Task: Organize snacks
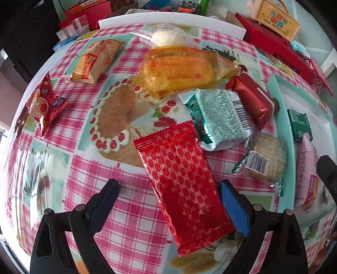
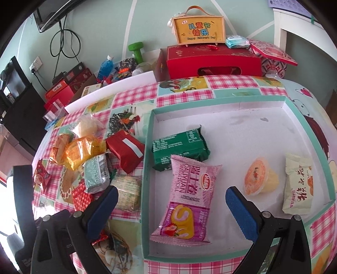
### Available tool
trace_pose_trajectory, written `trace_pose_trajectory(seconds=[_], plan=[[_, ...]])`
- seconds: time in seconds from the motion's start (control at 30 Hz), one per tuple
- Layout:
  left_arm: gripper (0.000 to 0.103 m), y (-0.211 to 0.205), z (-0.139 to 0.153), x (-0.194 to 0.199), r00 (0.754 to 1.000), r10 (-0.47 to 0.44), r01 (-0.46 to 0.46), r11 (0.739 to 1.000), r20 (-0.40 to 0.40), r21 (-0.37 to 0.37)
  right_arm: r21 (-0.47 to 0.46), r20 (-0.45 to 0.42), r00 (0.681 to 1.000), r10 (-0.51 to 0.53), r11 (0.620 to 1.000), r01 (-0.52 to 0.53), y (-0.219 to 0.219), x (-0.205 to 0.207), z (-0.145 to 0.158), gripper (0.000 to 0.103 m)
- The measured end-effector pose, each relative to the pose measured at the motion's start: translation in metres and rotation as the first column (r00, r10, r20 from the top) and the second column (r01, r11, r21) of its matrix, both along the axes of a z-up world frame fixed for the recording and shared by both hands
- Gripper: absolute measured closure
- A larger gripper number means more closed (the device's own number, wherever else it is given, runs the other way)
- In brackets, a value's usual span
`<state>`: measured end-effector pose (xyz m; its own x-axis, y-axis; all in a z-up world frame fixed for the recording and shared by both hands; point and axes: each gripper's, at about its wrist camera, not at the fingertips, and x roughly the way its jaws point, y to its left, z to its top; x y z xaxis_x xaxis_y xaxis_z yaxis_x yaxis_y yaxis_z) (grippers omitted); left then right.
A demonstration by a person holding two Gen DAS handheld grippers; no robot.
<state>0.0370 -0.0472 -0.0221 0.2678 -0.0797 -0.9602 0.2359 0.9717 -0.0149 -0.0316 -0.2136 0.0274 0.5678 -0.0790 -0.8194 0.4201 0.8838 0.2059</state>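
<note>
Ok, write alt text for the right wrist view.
A shallow box with a mint rim holds four snacks: a green packet, a pink roll-cake packet, a jelly cup and a cream packet. The open right gripper hovers over it. More snacks lie piled on the checked tablecloth to the left.

- A pale green wall (image 2: 101, 31) runs behind the table, crossed by slanting white stripes (image 2: 131, 23).
- A white wall socket (image 2: 35, 64) sits low on it, with black cables (image 2: 63, 40) looping above.
- A dark screen (image 2: 52, 14) hangs in the upper left corner.
- A black cabinet (image 2: 23, 109) stands at the left edge.
- A white frame of furniture (image 2: 282, 27) rises at the upper right.
- A pink checked tablecloth (image 1: 130, 221) covers the table, glossy under bright daylight.
</note>
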Motion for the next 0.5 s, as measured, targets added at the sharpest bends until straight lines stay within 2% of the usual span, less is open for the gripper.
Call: trace_pose_trajectory(seconds=[0.07,0.23,0.3,0.4,0.5], plan=[[0.008,0.013,0.001,0.003,1.0,0.028,-0.028,0.999,-0.001,0.028,0.006,0.005,1.0,0.018,1.0,-0.018,0.005,0.004,0.0,0.0],[0.008,0.042,0.004,0.014,0.996,0.091,-0.091,0.996,-0.022,0.007,0.003,0.041,0.996,0.076,0.997,-0.076,0.025,0.011,0.004,0.001],[0.008,0.054,0.005,0.017,0.994,0.106,-0.106,0.994,-0.027,-0.005,-0.017,0.052,0.992,0.116,0.993,-0.115,0.036,0.015,0.007,0.005],[0.008,0.066,0.009,0.016,0.991,0.131,-0.133,0.991,-0.037,-0.033,-0.057,0.041,0.983,0.18,0.982,-0.178,0.055,0.022,0.006,0.015],[0.008,0.084,0.011,0.023,0.986,0.162,-0.165,0.985,-0.048,-0.059,-0.046,0.016,0.977,0.215,0.976,-0.214,0.065,0.03,-0.001,0.025]])
